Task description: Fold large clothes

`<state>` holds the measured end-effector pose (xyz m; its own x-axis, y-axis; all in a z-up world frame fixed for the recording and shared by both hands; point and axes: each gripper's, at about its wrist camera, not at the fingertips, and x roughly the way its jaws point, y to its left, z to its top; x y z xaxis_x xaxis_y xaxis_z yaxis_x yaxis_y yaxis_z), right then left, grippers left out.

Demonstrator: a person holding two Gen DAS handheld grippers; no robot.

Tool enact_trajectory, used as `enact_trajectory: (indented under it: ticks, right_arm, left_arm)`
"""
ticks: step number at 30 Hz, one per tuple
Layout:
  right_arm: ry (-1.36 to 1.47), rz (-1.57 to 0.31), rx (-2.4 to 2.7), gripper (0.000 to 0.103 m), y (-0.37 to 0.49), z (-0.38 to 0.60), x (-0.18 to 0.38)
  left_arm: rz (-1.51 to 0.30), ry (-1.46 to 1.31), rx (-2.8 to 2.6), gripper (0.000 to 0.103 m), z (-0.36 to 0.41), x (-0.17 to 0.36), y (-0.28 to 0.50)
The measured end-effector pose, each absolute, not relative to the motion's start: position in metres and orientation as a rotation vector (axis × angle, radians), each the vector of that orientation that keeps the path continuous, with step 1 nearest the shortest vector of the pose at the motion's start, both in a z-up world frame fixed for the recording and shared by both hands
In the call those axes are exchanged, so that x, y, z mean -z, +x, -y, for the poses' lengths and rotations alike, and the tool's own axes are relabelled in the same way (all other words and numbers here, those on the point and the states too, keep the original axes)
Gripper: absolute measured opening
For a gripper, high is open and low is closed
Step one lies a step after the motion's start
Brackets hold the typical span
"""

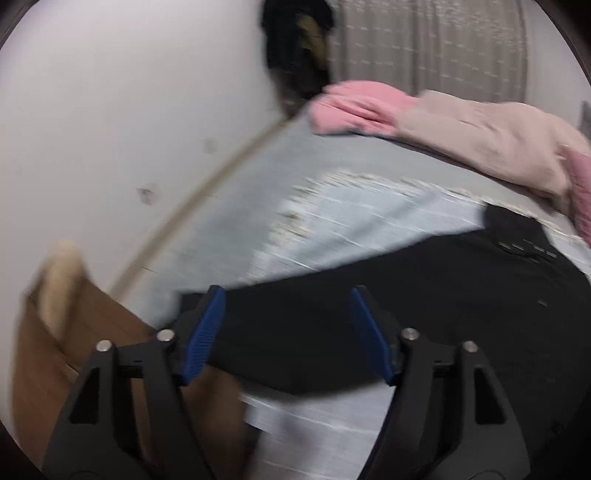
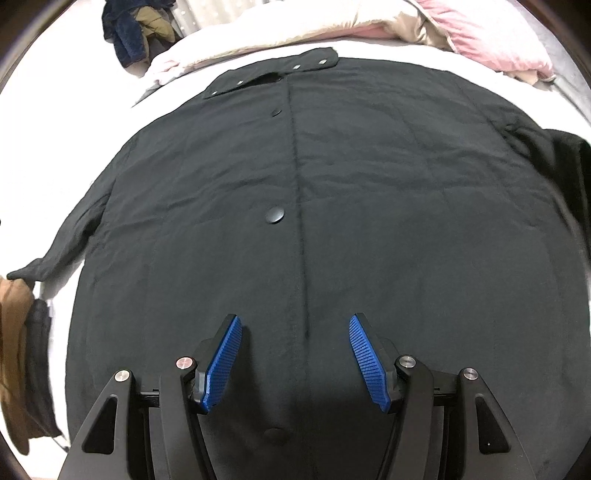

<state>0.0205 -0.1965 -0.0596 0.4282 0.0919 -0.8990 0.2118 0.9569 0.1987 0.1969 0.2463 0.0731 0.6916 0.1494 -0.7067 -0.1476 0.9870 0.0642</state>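
One large black padded coat (image 2: 369,206), spread flat on one bed covered in a pale grey sheet (image 1: 332,162). Round black snap buttons on the coat front — three counted, the nearest (image 2: 275,215) at mid-chest. Small metal studs on the collar flap — four visible. One pink and cream quilt (image 2: 303,33), bunched at the bed's far end. One heap of dark blue and tan garments (image 2: 136,29) beyond it. Tongs — two sets, each with two blue ribbed pads (image 2: 221,365).
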Motion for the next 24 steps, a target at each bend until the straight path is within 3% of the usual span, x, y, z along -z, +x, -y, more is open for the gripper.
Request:
enact_trajectory:
  ticks: [5,12,19,24]
  right_arm:
    - [0.233,-1.061,0.233,0.062,0.009,0.224,0.044]
    - [0.174,-0.961,0.495,0.065,-0.013,0.288,0.022]
    - [0.200,-0.878,0.693,0.075,-0.040,0.363,0.012]
    - [0.102,-0.893,0.826,0.078,-0.048,0.404,0.034]
  left_arm:
    - [-0.868,-0.095,0.104,0.085,-0.162,-0.043,0.160]
    - [-0.990,-0.064,0.309,0.086,-0.077,0.009,0.124]
    - [-0.971,0.007,0.374,0.086,-0.034,0.031,0.089]
    - [-0.935,-0.018,0.391,0.086,-0.025,0.043,0.073]
